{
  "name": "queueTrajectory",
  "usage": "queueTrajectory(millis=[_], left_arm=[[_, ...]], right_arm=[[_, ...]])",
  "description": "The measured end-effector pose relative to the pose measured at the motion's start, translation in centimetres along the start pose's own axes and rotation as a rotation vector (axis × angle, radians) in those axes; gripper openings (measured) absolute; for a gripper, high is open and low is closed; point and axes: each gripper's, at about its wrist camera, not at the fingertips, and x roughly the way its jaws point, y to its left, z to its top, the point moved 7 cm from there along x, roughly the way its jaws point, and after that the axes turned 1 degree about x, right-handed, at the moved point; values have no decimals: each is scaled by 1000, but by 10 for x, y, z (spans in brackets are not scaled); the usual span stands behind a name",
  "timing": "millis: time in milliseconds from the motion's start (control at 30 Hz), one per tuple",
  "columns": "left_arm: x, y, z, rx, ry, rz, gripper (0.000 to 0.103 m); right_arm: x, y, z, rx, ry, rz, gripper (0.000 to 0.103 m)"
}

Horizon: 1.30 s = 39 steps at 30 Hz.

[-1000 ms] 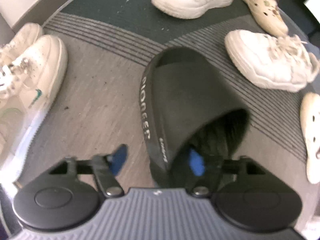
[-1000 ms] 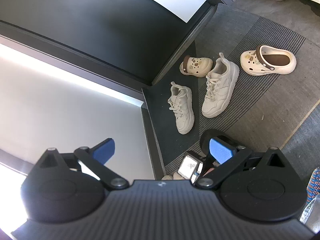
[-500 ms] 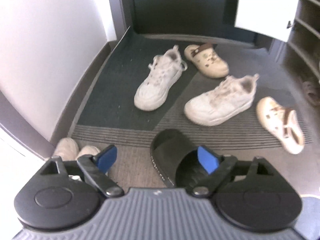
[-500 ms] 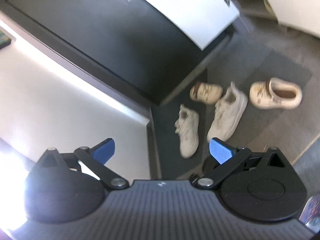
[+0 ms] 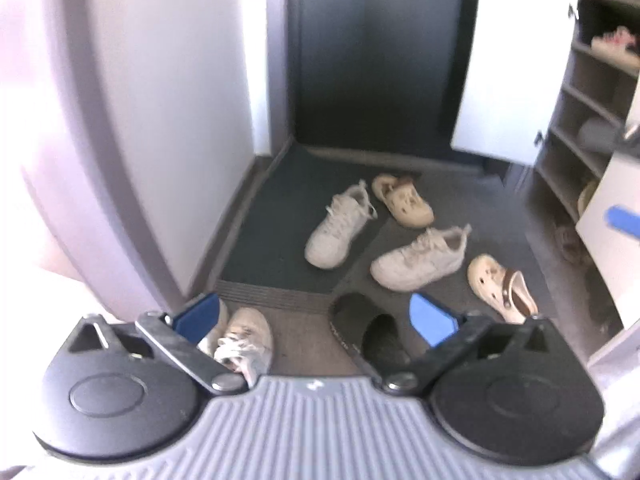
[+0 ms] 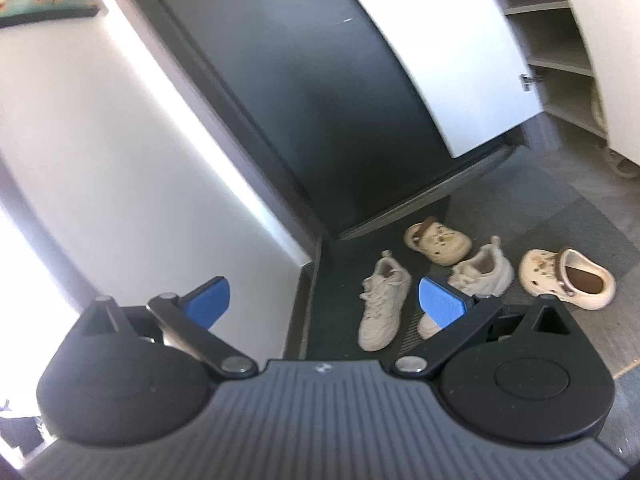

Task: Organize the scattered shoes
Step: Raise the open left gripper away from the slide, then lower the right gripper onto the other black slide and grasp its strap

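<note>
Left wrist view: the left tongs (image 5: 314,314) hang wide open and empty above the black slide (image 5: 370,332) on the floor, while right wrist view: the right tongs (image 6: 324,300) gape empty, clear of the scattered sneakers (image 6: 380,306) and clogs (image 6: 566,278), leaving both free to grasp.

Left gripper (image 5: 314,314) high above black slide (image 5: 370,334), fingers spread wide, empty. Right gripper (image 6: 324,298) likewise raised, spread, empty.

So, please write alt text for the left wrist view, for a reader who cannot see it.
The open left tool hangs empty above a floor with scattered shoes: a black slide nearest, two white sneakers and two cream clogs beyond. A shoe shelf stands open at right.
</note>
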Motion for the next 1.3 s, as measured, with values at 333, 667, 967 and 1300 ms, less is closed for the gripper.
queueTrajectory(millis=[333, 667, 967, 1300], left_arm=[[-40, 34, 17, -78, -140, -32, 103], [-41, 57, 15, -105, -173, -15, 103], [-8, 49, 3, -88, -100, -65, 103], [10, 21, 10, -98, -67, -146, 103]], right_arm=[[135, 27, -62, -386, 393, -27, 103], [237, -4, -137, -521, 315, 39, 103], [277, -125, -233, -346, 121, -8, 103], [335, -160, -248, -371, 185, -34, 103]])
